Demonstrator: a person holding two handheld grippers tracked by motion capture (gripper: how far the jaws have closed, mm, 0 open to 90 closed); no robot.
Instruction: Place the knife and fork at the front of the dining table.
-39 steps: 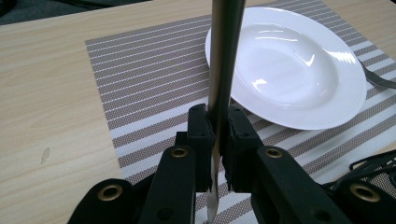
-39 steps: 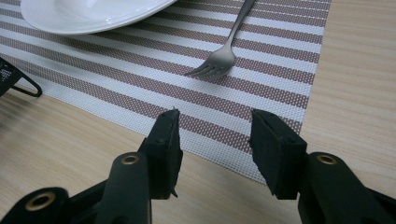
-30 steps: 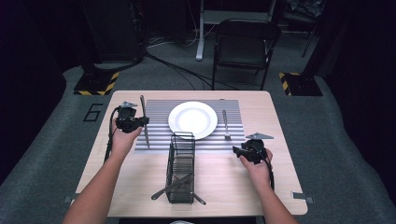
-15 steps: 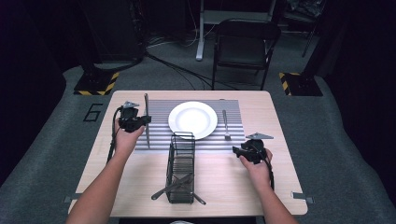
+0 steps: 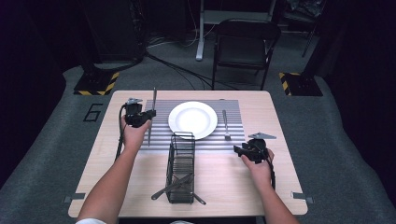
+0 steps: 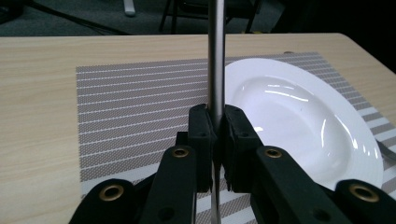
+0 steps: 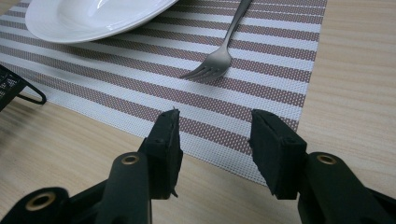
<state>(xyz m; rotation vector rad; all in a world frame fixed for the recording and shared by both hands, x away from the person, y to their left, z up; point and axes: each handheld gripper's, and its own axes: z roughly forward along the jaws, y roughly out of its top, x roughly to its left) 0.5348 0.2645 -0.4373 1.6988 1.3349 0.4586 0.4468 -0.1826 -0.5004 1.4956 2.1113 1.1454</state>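
High view looks down over the table; both tool views sit close, sharing the plate [image 5: 192, 119].

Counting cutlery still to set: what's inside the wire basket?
In the basket, a few utensils lie crossed at the near end, handles poking out through the mesh. Their exact number and kind are too dark and overlapped to tell.

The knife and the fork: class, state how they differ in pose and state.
The knife is clamped in the left claw, raised off the placemat; the fork lies flat on it, untouched. The knife is left of the plate, the fork right. Both are grey metal.
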